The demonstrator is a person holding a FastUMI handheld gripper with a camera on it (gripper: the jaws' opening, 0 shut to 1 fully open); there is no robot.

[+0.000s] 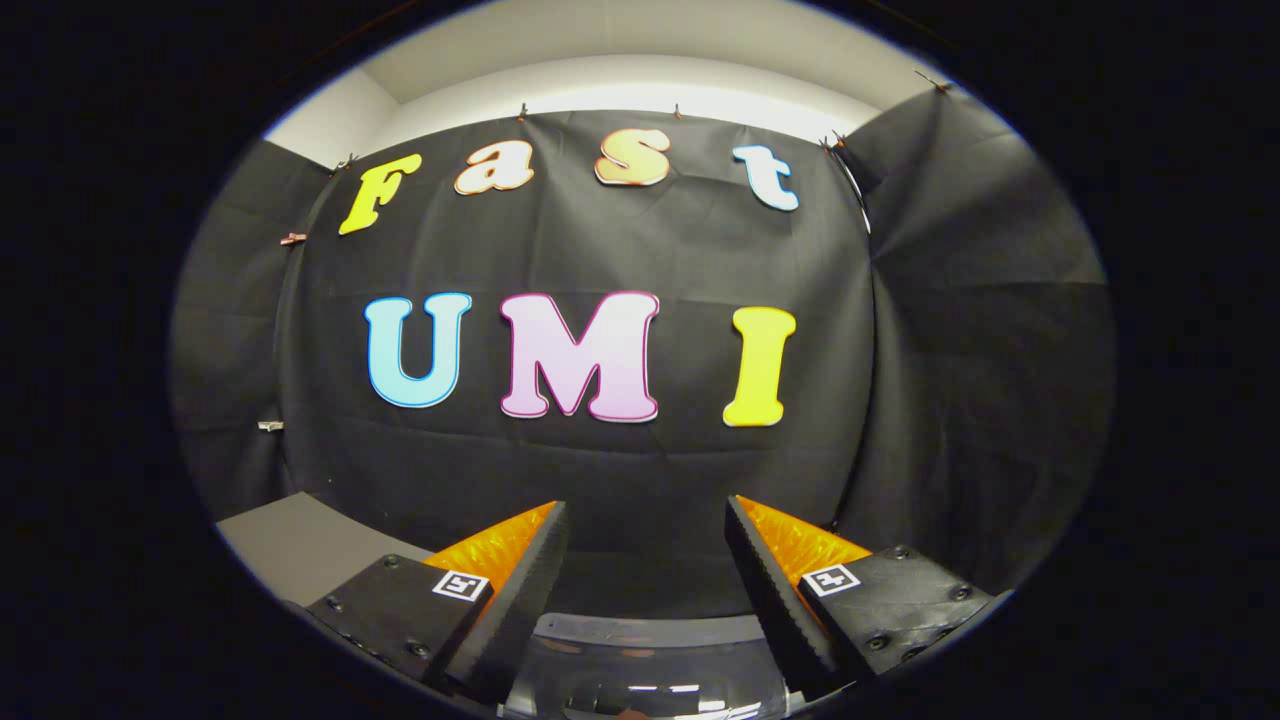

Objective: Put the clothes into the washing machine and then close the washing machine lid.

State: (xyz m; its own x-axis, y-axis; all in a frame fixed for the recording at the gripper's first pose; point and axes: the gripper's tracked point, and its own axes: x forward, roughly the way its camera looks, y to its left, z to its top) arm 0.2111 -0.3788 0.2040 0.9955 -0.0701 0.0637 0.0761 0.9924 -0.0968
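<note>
You held the gripper (646, 545) level, jaws spread wide and empty, aimed at the far booth wall. The washing machine lid (640, 660), clear and glossy, lay directly below and between the jaws. Clothes unseen; reaching either likely needed a downward tilt.

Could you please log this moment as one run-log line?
tool: open, empty | just below fingers: clear glossy plastic washing machine lid | beyond: black cloth wall | clothes: unseen
</note>
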